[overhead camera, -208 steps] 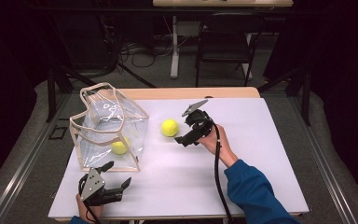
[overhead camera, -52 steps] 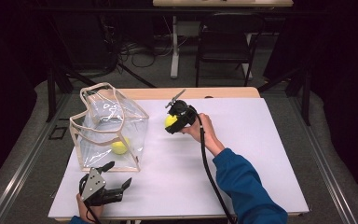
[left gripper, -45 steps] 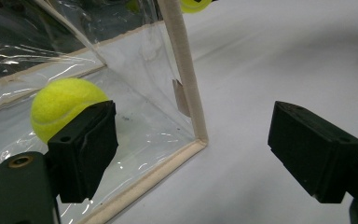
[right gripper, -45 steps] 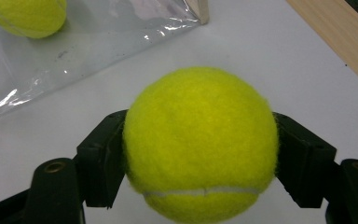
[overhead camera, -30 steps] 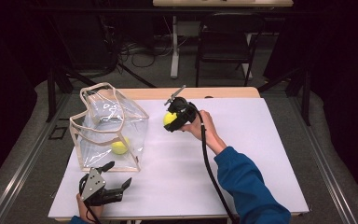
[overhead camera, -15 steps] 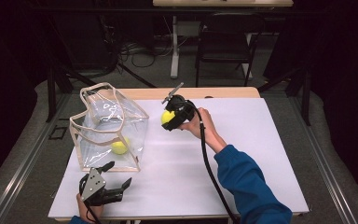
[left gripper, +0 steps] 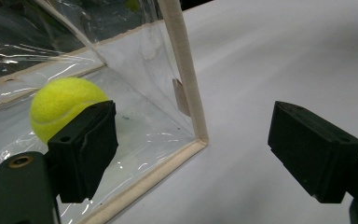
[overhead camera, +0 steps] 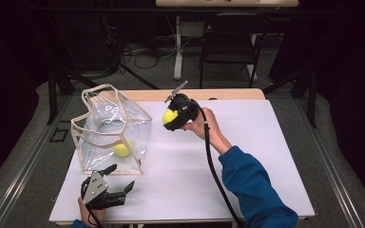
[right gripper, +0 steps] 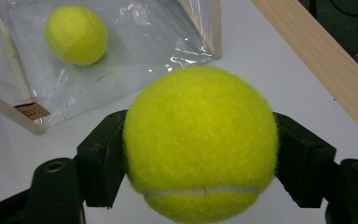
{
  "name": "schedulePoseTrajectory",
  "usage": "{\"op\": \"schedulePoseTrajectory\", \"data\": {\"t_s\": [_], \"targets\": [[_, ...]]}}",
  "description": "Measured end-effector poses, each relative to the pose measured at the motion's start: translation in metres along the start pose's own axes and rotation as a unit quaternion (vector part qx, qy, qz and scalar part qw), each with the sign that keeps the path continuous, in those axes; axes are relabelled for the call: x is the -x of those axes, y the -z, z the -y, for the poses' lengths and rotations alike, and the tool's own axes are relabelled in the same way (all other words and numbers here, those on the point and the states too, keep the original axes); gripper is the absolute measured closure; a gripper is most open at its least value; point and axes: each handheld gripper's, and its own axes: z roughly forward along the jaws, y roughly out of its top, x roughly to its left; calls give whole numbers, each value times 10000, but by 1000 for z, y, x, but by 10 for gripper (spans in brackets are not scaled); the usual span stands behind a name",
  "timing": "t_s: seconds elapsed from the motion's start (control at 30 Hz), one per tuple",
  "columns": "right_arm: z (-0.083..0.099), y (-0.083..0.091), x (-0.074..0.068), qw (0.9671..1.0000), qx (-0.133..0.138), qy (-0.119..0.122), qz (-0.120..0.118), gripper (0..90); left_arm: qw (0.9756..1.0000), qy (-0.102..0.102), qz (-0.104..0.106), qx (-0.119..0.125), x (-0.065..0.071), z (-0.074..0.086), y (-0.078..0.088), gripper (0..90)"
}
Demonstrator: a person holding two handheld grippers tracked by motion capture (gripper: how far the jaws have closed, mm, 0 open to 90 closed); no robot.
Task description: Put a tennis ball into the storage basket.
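My right gripper (overhead camera: 171, 118) is shut on a yellow tennis ball (overhead camera: 170, 116) (right gripper: 200, 142) and holds it in the air just right of a clear plastic bag (overhead camera: 111, 130). Both black pads press the ball's sides in the right gripper view. A second tennis ball (overhead camera: 121, 149) (left gripper: 65, 105) (right gripper: 76, 35) lies inside the bag on its floor. My left gripper (overhead camera: 119, 185) (left gripper: 193, 156) rests near the table's front edge, just in front of the bag's near corner, jaws wide open and empty.
The white table top (overhead camera: 256, 156) has free room to the right and in the middle. A wooden strip (overhead camera: 228, 94) runs along the far edge. A dark chair (overhead camera: 228, 42) and a desk leg stand beyond the table.
My right gripper has carried the ball a little to the left, closer to the bag's open top. The left gripper has stayed where it was.
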Motion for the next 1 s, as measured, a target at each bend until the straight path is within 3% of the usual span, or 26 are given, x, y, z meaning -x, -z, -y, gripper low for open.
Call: {"op": "schedulePoseTrajectory", "data": {"t_s": [1.0], "targets": [[-18,21,-2,9998,153,94,54,263,10000,10,-8,13,-1,0,0,158]]}}
